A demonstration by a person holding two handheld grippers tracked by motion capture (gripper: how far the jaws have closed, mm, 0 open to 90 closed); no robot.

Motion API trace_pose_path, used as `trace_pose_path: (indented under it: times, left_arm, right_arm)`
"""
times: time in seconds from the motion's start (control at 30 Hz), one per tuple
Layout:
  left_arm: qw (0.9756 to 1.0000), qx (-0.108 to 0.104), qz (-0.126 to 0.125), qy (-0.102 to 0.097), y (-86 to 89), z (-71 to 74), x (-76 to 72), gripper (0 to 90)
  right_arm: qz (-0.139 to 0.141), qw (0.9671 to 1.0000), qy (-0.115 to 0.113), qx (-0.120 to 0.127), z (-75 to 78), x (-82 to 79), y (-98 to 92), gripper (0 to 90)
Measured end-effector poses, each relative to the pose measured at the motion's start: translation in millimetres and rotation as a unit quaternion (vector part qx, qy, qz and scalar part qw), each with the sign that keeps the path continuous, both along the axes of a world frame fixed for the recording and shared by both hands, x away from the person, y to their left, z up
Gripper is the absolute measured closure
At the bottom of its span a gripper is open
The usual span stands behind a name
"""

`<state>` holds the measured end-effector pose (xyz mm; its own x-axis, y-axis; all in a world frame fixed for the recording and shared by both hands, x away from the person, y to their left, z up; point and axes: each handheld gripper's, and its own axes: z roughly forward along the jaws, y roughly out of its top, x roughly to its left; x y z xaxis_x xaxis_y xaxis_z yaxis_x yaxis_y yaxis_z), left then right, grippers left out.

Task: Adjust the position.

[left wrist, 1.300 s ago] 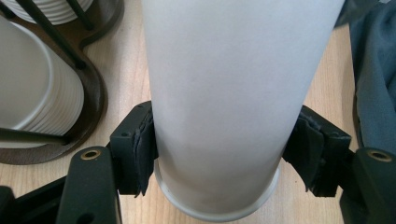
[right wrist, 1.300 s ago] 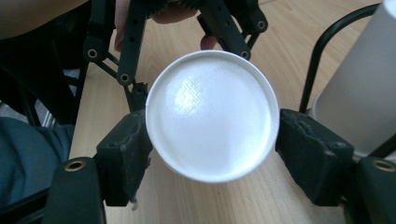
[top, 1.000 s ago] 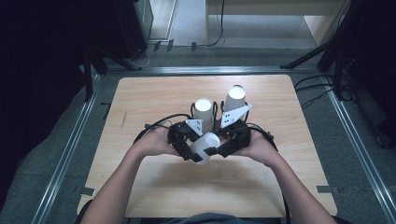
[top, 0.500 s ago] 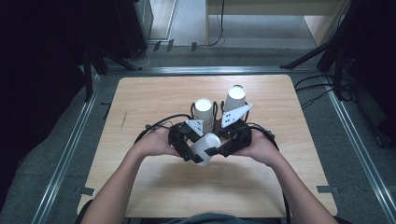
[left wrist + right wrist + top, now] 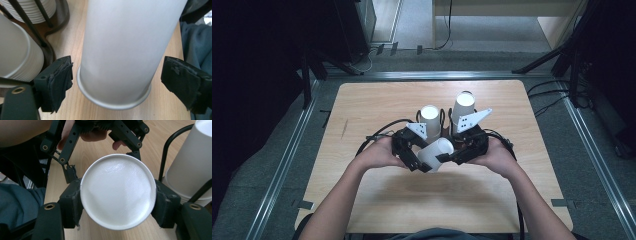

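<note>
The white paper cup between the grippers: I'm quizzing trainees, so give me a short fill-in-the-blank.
1. The right gripper is ____ on the white cup.
2. The left gripper jaws have just been ____, clear of it.
3. Two cup stacks stand in a black wire ____.

Missing: shut; opening; rack

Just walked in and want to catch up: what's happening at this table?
A person is passing a white paper cup between two hand-held tools. The right tool clamps the cup near its base, pads pressed on both sides. The left tool has just been opening; its pads stand clear of the cup's rim end. Two stacks of cups wait in a wire holder behind.
</note>
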<state>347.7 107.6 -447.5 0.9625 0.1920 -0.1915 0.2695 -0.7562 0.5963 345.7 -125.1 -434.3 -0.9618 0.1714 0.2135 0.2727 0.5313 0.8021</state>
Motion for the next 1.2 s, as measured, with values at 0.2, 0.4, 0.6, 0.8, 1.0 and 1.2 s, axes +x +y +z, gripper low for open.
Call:
trace_pose_path:
  times: [0.2, 0.4, 0.6, 0.8, 1.0, 1.2]
  left_arm:
    - [0.9996, -0.025, 0.011, 0.000, 3.7, -1.3, -1.0, 10.4]
    - [0.9989, -0.041, 0.022, 0.005, 5.6, -4.6, -0.2, 10.2]
    - [0.9985, -0.048, 0.024, 0.006, 3.0, -8.1, -1.6, 10.2]
    - [0.9980, -0.057, 0.024, 0.006, 1.7, -9.3, -2.2, 10.3]
    - [0.9973, -0.069, 0.025, 0.006, 3.3, -9.9, -1.8, 12.9]
    - [0.9966, -0.080, 0.021, 0.003, 7.3, -7.4, -1.4, 21.3]
  right_arm:
    - [-0.011, 0.9998, -0.005, 0.019, -0.9, 0.5, -6.0, 35.3]
    - [-0.017, 0.9994, -0.005, 0.029, -2.3, -0.8, -8.3, 35.2]
    - [-0.017, 0.9991, -0.003, 0.038, -2.4, -2.7, -6.2, 35.2]
    - [-0.016, 0.9983, -0.003, 0.056, 1.6, -3.4, -6.5, 35.2]
    - [-0.019, 0.9974, -0.002, 0.070, 5.6, -3.2, -10.3, 35.2]
    - [-0.022, 0.9968, 0.002, 0.077, 6.2, -1.5, -13.7, 35.2]
